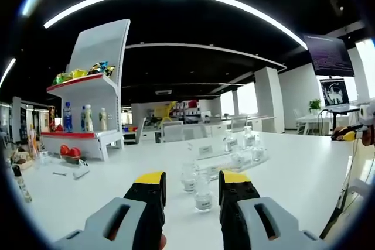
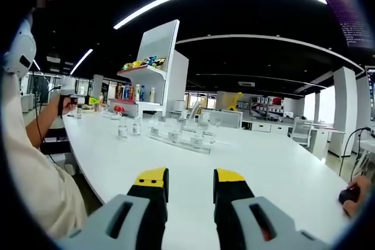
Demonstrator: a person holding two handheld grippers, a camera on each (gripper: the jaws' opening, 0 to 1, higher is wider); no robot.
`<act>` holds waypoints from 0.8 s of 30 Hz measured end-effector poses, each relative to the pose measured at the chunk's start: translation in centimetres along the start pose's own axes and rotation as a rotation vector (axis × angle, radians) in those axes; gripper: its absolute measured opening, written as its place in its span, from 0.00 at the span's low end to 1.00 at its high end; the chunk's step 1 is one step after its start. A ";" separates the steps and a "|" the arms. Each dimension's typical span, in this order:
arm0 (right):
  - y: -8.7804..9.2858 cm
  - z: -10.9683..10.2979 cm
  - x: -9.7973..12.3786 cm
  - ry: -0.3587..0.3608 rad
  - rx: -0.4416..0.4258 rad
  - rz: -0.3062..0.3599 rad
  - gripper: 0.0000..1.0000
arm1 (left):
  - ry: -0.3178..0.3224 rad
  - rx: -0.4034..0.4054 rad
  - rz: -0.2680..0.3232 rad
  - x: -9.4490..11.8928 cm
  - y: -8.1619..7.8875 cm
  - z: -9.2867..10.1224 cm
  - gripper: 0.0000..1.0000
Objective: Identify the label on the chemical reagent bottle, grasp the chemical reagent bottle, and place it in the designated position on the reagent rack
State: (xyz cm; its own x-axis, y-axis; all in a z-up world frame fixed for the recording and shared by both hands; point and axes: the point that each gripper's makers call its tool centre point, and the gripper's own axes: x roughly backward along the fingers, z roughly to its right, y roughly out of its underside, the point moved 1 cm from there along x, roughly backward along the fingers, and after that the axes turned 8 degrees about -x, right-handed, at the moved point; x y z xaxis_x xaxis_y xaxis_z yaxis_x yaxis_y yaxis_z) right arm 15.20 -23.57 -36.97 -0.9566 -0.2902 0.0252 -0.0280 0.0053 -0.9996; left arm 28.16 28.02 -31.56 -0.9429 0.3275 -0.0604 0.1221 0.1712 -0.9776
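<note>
Looking down the left gripper (image 1: 191, 188), the nearest reagent bottle (image 1: 203, 196) sits upright on the white table (image 1: 293, 168) right in the gap between the two yellow-tipped jaws, a bit beyond their tips; the jaws are spread apart with nothing in them, so no grasp yet. A second small bottle (image 1: 188, 178) stands just left and behind it, and more bottles cluster around the clear reagent rack (image 1: 234, 157) further back; labels are too small to read from here.

From the right gripper view, the right gripper (image 2: 186, 181) is also spread and empty, hovering over bare table; the rack (image 2: 179, 140) and its bottles sit well ahead and to the left of it, clearly farther off.

So my read: the left gripper is the nearer one and already lined up; the bottle's long axis is vertical, so a straight push forward with the jaws either side of the body should do it; the neighbouring bottle is close enough that it could get bumped.

Off to the side there's a white display shelf (image 1: 96, 92) with drinks and snacks; not part of the job.
</note>
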 end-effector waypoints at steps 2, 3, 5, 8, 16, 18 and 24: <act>0.0 -0.1 0.0 -0.001 0.003 -0.002 0.30 | 0.010 0.003 -0.004 -0.1 0.3 0.3 0.37; 0.0 -0.1 0.0 -0.001 0.003 -0.004 0.30 | 0.012 0.007 -0.006 -0.2 0.5 0.3 0.37; 0.0 -0.2 -0.1 -0.002 0.007 -0.007 0.30 | 0.015 0.008 -0.009 -0.2 0.6 0.4 0.37; -0.1 -0.2 -0.1 -0.003 0.007 -0.003 0.30 | 0.018 0.010 -0.014 -0.2 0.9 0.3 0.37; 0.4 -0.2 -0.2 -0.004 0.005 -0.013 0.30 | 0.040 0.007 -0.026 -0.6 1.5 0.8 0.38; 0.4 -0.2 -0.1 -0.005 0.005 -0.013 0.30 | 0.049 0.008 -0.029 -0.8 1.7 1.2 0.38; 0.1 -0.1 -0.1 -0.001 0.007 -0.009 0.30 | 0.052 0.004 -0.030 -1.2 2.1 1.4 0.38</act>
State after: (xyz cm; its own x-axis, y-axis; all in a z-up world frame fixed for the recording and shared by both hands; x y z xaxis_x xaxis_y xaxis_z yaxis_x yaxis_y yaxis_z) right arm 15.27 -23.47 -37.08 -0.9561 -0.2911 0.0346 -0.0349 -0.0041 -0.9994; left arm 29.11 26.73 -33.84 -0.9287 0.3702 -0.0208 0.0929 0.1781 -0.9796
